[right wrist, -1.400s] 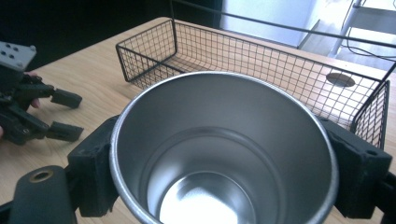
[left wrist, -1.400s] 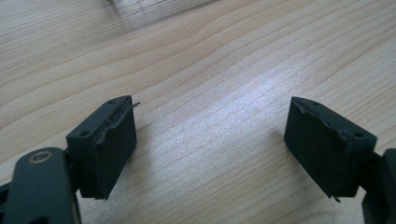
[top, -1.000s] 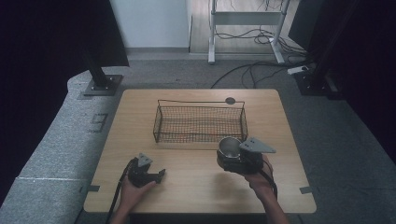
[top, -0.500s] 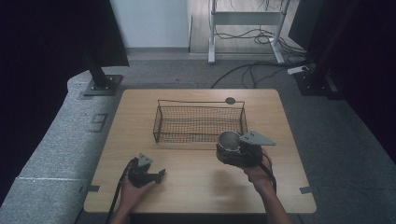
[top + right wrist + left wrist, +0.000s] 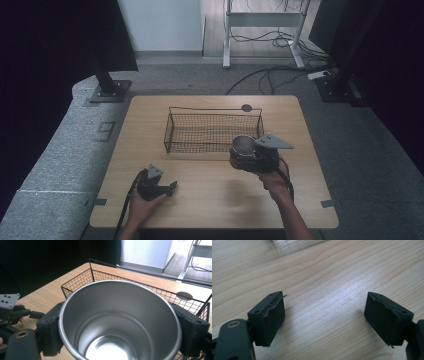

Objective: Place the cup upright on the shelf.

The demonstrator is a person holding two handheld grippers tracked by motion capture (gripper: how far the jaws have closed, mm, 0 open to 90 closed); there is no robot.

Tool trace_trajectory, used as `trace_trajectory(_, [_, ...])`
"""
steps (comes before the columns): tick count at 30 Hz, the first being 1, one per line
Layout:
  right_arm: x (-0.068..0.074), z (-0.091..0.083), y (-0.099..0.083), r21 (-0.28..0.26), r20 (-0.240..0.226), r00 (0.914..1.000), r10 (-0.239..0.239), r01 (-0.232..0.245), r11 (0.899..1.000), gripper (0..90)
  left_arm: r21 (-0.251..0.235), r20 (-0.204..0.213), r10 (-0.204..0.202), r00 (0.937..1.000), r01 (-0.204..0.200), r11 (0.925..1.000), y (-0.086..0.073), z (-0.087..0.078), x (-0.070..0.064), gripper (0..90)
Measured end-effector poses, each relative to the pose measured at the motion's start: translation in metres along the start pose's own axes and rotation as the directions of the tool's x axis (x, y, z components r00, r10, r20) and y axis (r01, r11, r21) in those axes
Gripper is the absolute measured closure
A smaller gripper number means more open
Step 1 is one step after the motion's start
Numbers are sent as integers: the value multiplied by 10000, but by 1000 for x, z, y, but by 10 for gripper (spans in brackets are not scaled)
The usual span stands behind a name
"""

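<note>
A shiny steel cup sits upright between the jaws of my right gripper, which is shut on its sides. In the high view the cup hangs just above the table by the front right corner of a black wire basket. The basket has nothing in it. My left gripper rests low at the table's front left, pointing right, held by a hand. Its jaws stand wide apart over bare wood in the left gripper view, with nothing between the pads.
The wooden table has a dark round grommet behind the basket. Grey padded flooring lies to the left, and black stand bases and cables sit beyond the far edge. Bare wood lies between the two grippers.
My right gripper has carried the cup slightly forward and up toward the basket's front right corner. The left gripper has stayed where it was.
</note>
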State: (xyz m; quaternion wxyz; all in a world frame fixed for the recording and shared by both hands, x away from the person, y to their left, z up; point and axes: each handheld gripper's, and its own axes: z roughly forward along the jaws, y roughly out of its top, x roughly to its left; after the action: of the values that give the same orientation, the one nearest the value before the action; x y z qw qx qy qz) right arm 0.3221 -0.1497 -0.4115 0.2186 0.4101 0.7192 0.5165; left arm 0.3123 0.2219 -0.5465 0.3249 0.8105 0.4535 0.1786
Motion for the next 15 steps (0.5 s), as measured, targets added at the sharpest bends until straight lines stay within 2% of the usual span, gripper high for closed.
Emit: trace_trajectory(15, [-5,8,10,-97,92,9999,89,-88,9999,137,2,-2,1,10000,-1,10000,0,0,0,169])
